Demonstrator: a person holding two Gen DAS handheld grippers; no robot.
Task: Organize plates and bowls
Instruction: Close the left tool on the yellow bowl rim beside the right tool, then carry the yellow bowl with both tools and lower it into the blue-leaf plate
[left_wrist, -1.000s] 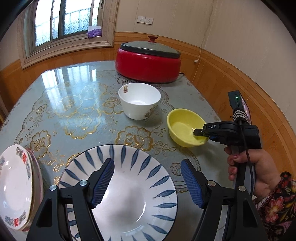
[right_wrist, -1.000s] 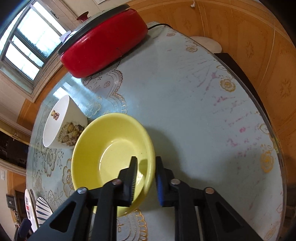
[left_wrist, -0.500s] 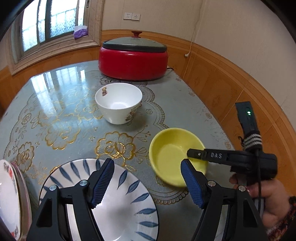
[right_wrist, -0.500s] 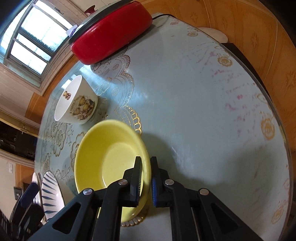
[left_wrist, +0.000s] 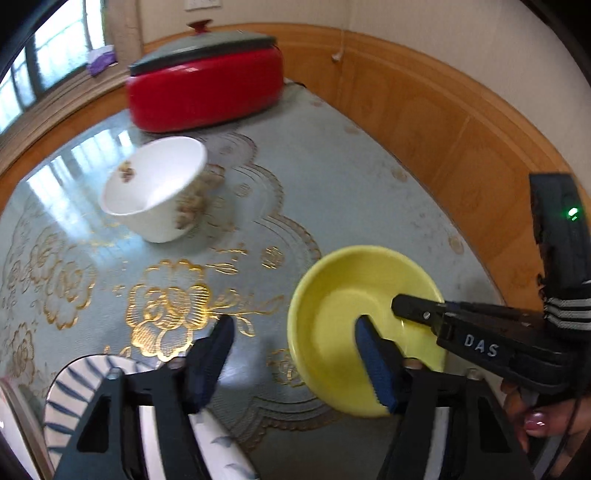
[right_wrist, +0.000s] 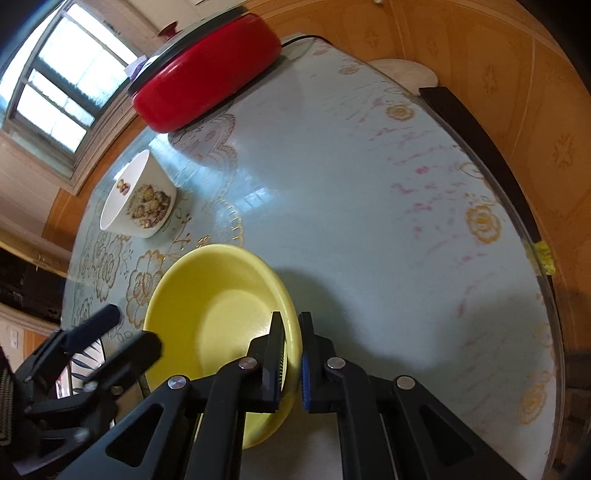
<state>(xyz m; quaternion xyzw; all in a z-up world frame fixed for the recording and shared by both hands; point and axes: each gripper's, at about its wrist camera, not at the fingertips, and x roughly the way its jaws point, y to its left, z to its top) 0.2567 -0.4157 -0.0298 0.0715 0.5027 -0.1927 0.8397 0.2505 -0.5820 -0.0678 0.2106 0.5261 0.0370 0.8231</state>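
Observation:
A yellow bowl (left_wrist: 343, 314) is pinched at its right rim by my right gripper (right_wrist: 292, 343), whose jaws are shut on the rim; the bowl (right_wrist: 214, 314) is tilted and lifted off the table. My left gripper (left_wrist: 295, 339) is open and empty, just left of the bowl. A blue-leaf plate (left_wrist: 74, 391) lies under the left gripper at the lower left. A white bowl (left_wrist: 155, 188) with a bear print stands further back; it also shows in the right wrist view (right_wrist: 138, 199).
A red electric pot (left_wrist: 207, 88) with a grey lid stands at the back of the table. The glass-topped table (right_wrist: 369, 206) has its edge to the right, near a wooden wall. A plate's edge (left_wrist: 14, 417) shows at far left.
The right gripper closed on the yellow bowl's rim and lifted it toward the left gripper. The left gripper moved right, away from the blue-leaf plate and the plate stack.

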